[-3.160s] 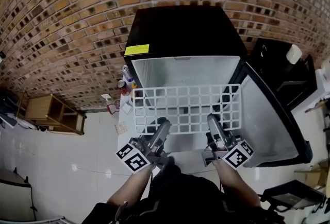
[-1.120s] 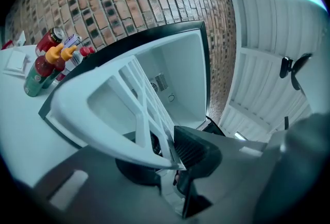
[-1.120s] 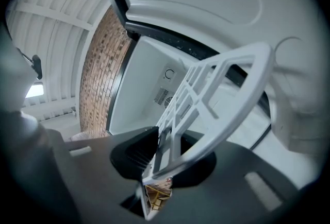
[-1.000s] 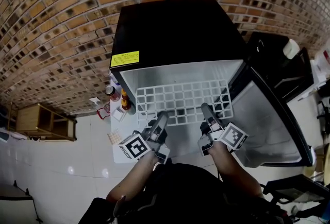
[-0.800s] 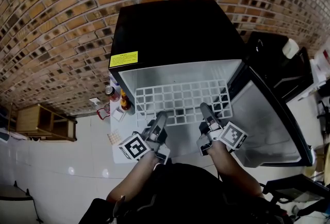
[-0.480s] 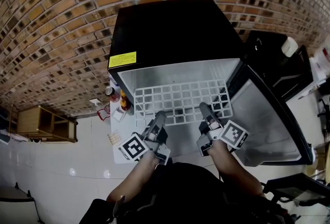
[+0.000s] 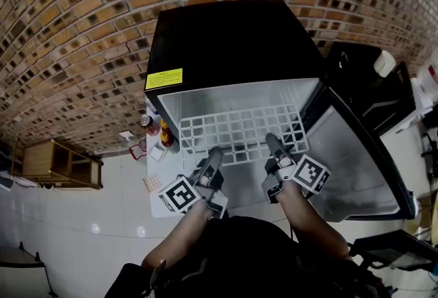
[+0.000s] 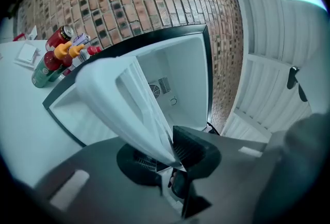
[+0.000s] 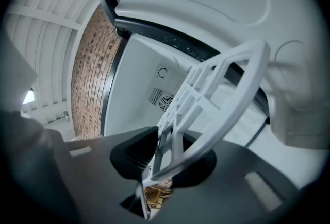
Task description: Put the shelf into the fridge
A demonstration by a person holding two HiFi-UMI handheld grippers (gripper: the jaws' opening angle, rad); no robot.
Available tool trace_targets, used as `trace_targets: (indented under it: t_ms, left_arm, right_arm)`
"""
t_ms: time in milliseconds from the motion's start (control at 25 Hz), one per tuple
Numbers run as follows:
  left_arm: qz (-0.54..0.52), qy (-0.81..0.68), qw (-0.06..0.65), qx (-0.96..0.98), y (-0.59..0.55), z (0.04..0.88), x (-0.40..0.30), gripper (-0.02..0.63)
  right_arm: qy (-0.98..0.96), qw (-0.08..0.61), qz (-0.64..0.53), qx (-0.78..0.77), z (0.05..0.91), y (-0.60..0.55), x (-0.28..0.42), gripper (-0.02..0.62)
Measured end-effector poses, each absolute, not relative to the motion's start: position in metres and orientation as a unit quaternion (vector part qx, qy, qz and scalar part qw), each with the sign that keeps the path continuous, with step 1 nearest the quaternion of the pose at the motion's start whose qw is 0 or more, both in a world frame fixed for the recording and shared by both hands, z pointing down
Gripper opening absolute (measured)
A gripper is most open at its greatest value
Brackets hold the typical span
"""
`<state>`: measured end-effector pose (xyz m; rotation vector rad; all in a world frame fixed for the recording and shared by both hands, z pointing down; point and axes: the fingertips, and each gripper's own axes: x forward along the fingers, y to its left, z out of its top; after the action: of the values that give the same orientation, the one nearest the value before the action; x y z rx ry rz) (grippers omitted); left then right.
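The white grid shelf [image 7: 239, 131] lies about level in the mouth of the open fridge [image 7: 233, 36], its far part inside the white cavity and its near edge out toward the person. Both grippers hold that near edge, left and right of its middle.

The left gripper [image 7: 215, 153] has just been closing its jaws, and they are clamped on the shelf rim; its own view shows the shelf [image 8: 118, 99] running up and away from between the pads [image 8: 193, 148] toward the fridge [image 8: 180, 79]. The right gripper [image 7: 272, 141] is clenched on the rim too; in its view the curved edge of the shelf [image 9: 216, 89] passes between the jaws, with a vent on the far wall of the cavity [image 9: 139, 73] behind it.

The door [image 7: 356, 159] stands swung open at the right. A yellow label [image 7: 163, 78] sits at the fridge's top left corner. Cans and bottles [image 7: 156, 127] stand on a white surface just left of the fridge, and they show in the left gripper view as well [image 8: 51, 55]. A brick wall [image 7: 82, 29] rises behind
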<state>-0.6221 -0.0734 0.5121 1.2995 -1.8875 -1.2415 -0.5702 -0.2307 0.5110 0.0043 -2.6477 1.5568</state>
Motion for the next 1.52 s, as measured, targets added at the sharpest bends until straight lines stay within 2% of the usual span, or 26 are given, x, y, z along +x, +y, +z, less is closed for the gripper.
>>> trace_targets:
  t_ms: [520, 800, 1000, 1520]
  left_arm:
    - [-0.448, -0.728, 0.244, 0.459, -0.089, 0.512, -0.658, 0.072]
    - [-0.444, -0.73, 0.243, 0.459, -0.09, 0.512, -0.662, 0.074]
    - [-0.446, -0.73, 0.238, 0.459, -0.09, 0.512, -0.662, 0.074]
    - [-0.427, -0.759, 0.247, 0.425, -0.078, 0.514, -0.637, 0.097]
  right_arm:
    - [-0.864, 0.027, 0.502, 0.019, 0.512, -0.247, -0.601, 0.091]
    - [-0.871, 0.034, 0.489, 0.007, 0.513, -0.227, -0.577, 0.124]
    - [-0.865, 0.036, 0.501, 0.011, 0.515, -0.217, -0.562, 0.106]
    - [-0.868, 0.047, 0.494, 0.021, 0.513, -0.222, -0.583, 0.094]
